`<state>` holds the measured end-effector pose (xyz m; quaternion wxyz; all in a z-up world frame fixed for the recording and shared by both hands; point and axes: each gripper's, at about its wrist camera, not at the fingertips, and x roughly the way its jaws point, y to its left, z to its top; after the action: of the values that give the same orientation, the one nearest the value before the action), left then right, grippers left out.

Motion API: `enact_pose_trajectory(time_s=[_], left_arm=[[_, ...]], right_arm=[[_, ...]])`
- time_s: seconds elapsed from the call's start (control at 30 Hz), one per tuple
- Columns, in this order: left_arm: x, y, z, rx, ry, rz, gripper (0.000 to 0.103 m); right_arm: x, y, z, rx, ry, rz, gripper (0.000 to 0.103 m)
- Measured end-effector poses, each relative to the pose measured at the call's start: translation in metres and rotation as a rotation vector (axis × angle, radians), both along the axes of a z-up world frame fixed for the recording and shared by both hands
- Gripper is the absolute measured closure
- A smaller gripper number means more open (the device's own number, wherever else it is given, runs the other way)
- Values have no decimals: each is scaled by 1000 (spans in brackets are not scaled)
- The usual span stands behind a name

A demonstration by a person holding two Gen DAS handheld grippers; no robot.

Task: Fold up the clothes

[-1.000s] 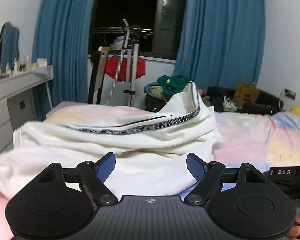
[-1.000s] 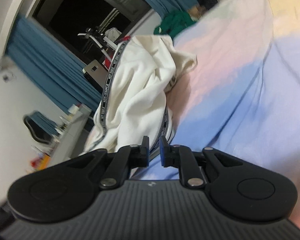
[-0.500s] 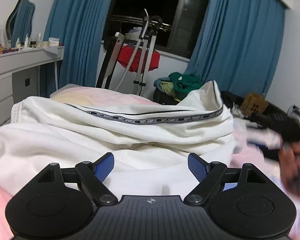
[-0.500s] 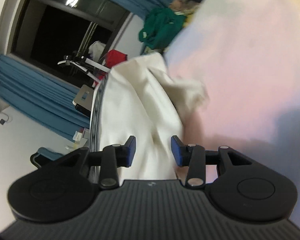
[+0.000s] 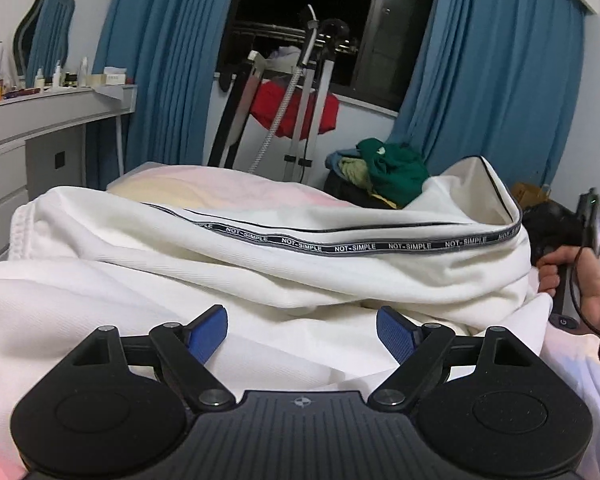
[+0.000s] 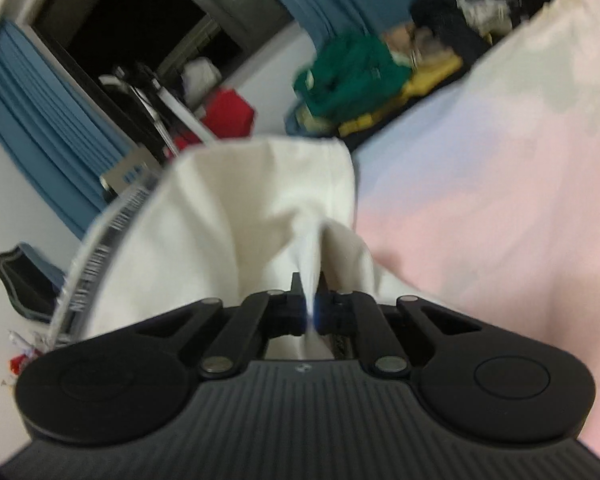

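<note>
A white garment (image 5: pixel 236 280) with a grey printed band lies bunched on the pastel bed sheet (image 5: pixel 220 184). My left gripper (image 5: pixel 302 334) hovers just over its near folds, open, its blue pads wide apart with nothing pinched. In the right wrist view the same white garment (image 6: pixel 240 216) rises in front of my right gripper (image 6: pixel 309 304), whose jaws are shut on a ridge of the cloth. A hand (image 5: pixel 580 284) holding that right tool shows at the garment's right end in the left wrist view.
Blue curtains (image 5: pixel 488 92) flank a dark window. A metal stand (image 5: pixel 308 112) with a red cloth, a heap of green and yellow clothes (image 5: pixel 384 172) and a white dresser (image 5: pixel 40 128) stand beyond the bed. Pink sheet (image 6: pixel 480 208) spreads right of the garment.
My right gripper opened, swept to the garment's right end and shut on a fold. My left gripper moved closer over the garment, still open. The hand came into the left view.
</note>
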<state>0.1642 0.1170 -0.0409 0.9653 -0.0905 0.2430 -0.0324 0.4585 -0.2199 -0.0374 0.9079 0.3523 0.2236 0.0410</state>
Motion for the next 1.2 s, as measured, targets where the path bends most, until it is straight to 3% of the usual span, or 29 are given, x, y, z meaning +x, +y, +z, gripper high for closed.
enact_pose_trajectory(time_s=[0.17, 0.43, 0.57, 0.73, 1.0, 1.2], left_arm=[[-10, 14, 9, -54, -34, 21, 20], [-49, 36, 39, -162, -99, 58, 20], [-65, 37, 49, -168, -82, 50, 20], [-82, 35, 50, -186, -14, 49, 20], [-100, 6, 44, -140, 6, 36, 20], [-105, -27, 33, -7, 4, -39, 20]], right_arm=[[-66, -2, 43, -35, -172, -31, 97], [-205, -32, 100, -99, -333, -264, 97], [-267, -51, 81, -45, -274, -363, 97], [-307, -56, 38, 110, -58, -338, 97], [-334, -46, 20, 176, -20, -279, 97], [-328, -42, 12, 172, 1, -307, 97]])
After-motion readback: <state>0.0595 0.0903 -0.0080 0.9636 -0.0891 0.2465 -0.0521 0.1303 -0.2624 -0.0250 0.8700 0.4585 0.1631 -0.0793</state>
